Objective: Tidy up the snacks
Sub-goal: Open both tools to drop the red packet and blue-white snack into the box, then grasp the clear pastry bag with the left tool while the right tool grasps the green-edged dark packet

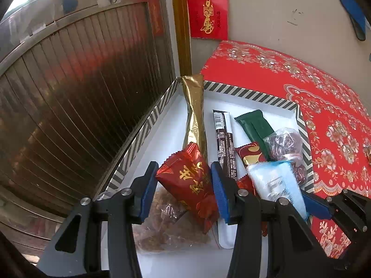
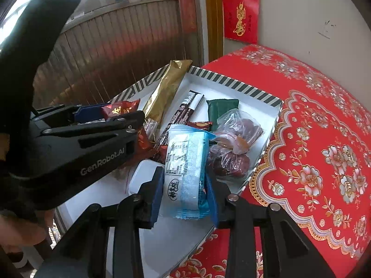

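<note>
Resting in the white tray (image 2: 271, 120) with striped rim, the snacks lie mixed; left gripper (image 1: 183, 185) is clamped on a red packet (image 1: 192, 180) at the tray's 7 o'clock side; right gripper (image 2: 185, 185) is clamped on a pale blue packet (image 2: 185, 166) at 5 o'clock; gold bar (image 1: 194, 115) reaches toward 12 o'clock; green packet (image 1: 252, 125) lies toward 2 o'clock; red floral cloth (image 2: 313, 162) surrounds the tray.

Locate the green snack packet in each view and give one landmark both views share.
Left wrist: the green packet lies right of centre in the striped-rim box, beside the dark stick packet.
Right wrist: green packet at centre, partly under a clear bag.
Shared landmark: the gold packet leaning over the box's far rim.
</note>
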The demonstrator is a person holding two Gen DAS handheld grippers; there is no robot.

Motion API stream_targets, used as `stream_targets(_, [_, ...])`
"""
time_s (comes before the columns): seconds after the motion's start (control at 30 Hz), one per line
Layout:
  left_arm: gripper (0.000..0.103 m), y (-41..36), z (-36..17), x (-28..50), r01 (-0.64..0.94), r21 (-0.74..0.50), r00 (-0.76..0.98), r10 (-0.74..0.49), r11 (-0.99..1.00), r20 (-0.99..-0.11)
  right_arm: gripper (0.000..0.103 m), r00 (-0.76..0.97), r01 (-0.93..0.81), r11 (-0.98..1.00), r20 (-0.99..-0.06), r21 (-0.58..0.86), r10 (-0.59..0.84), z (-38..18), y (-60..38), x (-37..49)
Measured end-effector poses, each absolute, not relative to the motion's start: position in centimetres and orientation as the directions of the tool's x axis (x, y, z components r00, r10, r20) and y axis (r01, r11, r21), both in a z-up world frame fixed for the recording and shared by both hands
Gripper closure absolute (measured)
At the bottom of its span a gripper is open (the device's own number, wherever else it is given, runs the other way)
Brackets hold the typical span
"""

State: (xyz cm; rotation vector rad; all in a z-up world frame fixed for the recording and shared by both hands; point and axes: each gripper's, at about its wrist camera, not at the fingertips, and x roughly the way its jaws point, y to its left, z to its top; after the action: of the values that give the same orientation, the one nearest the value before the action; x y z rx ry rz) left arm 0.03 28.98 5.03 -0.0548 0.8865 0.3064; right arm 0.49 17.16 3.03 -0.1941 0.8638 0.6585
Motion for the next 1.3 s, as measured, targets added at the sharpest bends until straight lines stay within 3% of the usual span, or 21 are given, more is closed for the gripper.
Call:
stream_targets(0.1, [0.053, 29.0, 5.0, -0.1, -0.286, 0.078, 0.594, 0.240, 0.955, -0.767, 0.058, 0.473, -0.605, 0.789, -0.750, 0.104, 0.462, 3.2, 16.9, 0.2])
stream_targets(0.3, [0.044, 29.1, 5.1, -0.5, -0.292, 0.052, 0.594, 0.224, 0.955, -0.773, 0.057, 0.489, -0.606, 0.788, -0.732, 0.106, 0.474, 3.8, 16.2, -0.4])
stream_targets(0.43, [0.022, 28.9, 5.8, -1.2, -0.298, 0.027, 0.613, 0.213, 0.954, -0.761, 0.050, 0.511, -0.605, 0.790, -0.712, 0.100, 0.482, 4.5, 15.5, -0.9])
stream_targets(0.8, [0.016, 25.9, 8.5, -2.8, -0.271, 0.019, 0.674, 0.204, 0.962, -0.710, 0.042, 0.599, -0.547, 0.835, -0.667, 0.064, 0.443, 6.1, 11.8, -1.9])
stream_targets(1.3, [0.016, 13.8, 8.4, -1.2, -0.050, 0.010, 0.666, 0.041, 0.999, -0.745, 0.041, 0.643, -0.332, 0.939, -0.706, 0.092, 0.297, 4.8, -1.2, -0.9])
